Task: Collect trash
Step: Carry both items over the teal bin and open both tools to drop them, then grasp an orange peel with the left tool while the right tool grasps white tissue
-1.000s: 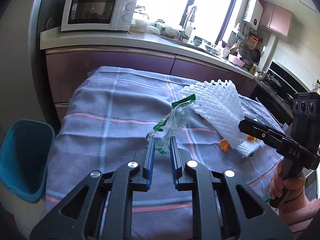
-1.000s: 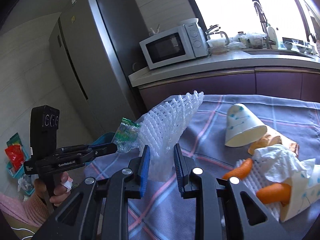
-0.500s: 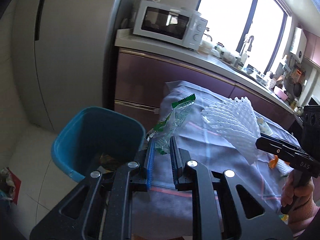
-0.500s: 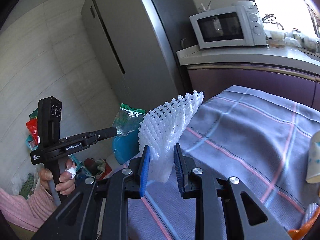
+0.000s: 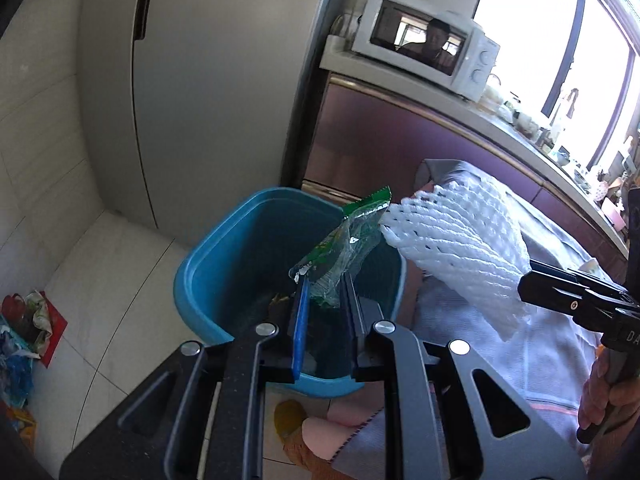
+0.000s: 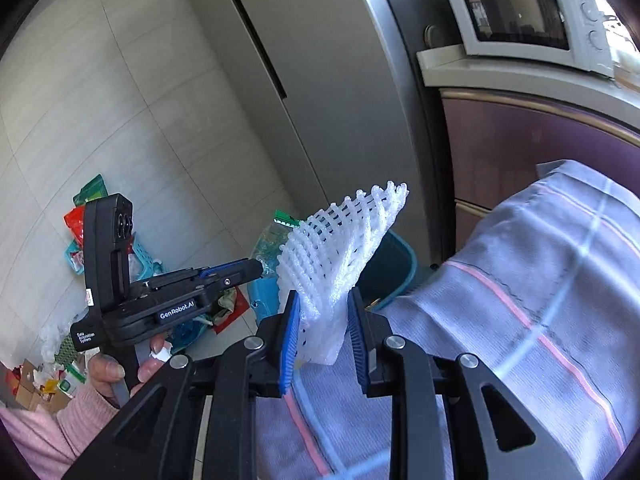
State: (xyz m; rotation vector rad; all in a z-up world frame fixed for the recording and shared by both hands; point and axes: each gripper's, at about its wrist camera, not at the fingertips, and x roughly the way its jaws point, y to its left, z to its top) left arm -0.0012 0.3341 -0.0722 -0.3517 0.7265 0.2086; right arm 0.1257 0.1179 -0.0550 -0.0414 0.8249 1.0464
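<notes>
— So, that white foam fruit net (image 6: pixel 340 256) — how would it handle, do you think?

— Feather-light and squashy, I'd guess. It's an open mesh sleeve, so it gives under any squeeze and springs back. Not fragile, not slippery; the ribs offer plenty to bite on. The right gripper (image 6: pixel 325 334) has it pinched by the lower end between its blue pads (image 6: pixel 289 340), and the rest fans up and out past the fingertips, held in the air over the edge of the checked tablecloth (image 6: pixel 540 300).

— And the other piece?

— A crinkly clear wrapper with green print (image 5: pixel 344 248). Thin film, no weight at all, a bit slick — it could cling to a pad once let go. The left gripper (image 5: pixel 325 312) is nipped together on its bottom corner, and the wrapper stands up from the jaws right above the mouth of the blue bin (image 5: pixel 224 280). A corner is the sensible place to hold film like that.

— So both are near the bin?

— The wrapper is over it. The net sits just beside the wrapper, nearer the table side — from the right camera the bin's rim shows behind and below it. My guess is the net may drift or snag on the rim, being so wide and airy.

— Anything in the bin?

— Some scraps at the bottom, too dark to name. The bin stands on pale floor tiles (image 5: pixel 100 280) by the table, with the fridge (image 5: pixel 208 80) behind it.
</notes>
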